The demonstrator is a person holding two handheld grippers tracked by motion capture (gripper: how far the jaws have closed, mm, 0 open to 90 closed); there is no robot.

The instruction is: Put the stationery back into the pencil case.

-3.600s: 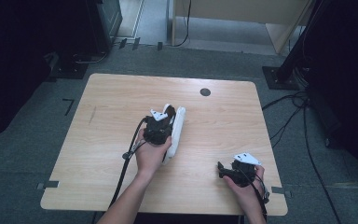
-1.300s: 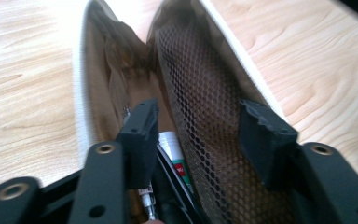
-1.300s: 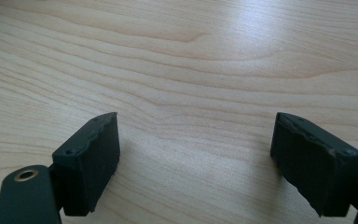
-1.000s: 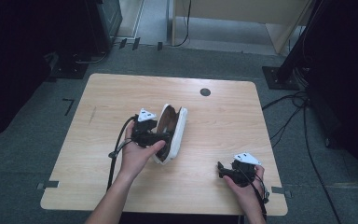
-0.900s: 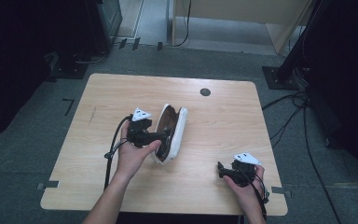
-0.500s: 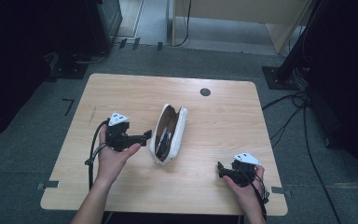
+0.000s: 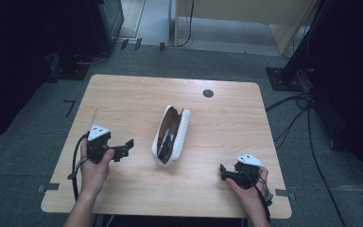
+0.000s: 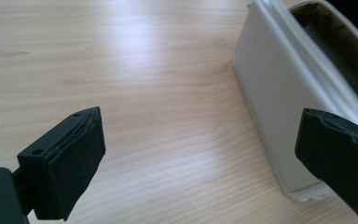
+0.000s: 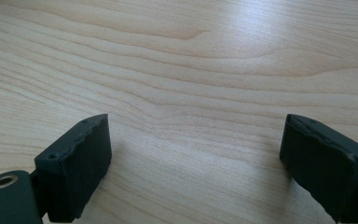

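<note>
The left gripper (image 7: 126,145) hangs released, its jaws just opened wide with nothing between them, over the pale wooden surface (image 7: 123,99). Just beyond its jaws lies the white, oblong, unzipped fabric pouch (image 7: 171,135). Farther right, well apart from the pouch, the right gripper (image 7: 223,172) has also just opened, empty.

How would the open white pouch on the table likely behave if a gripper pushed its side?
The pouch would probably slide rather than roll, since it lies flat on smooth wood. Its unzipped mouth gapes, so the wall may flex inward. Dark contents inside could shift or spill.
</note>
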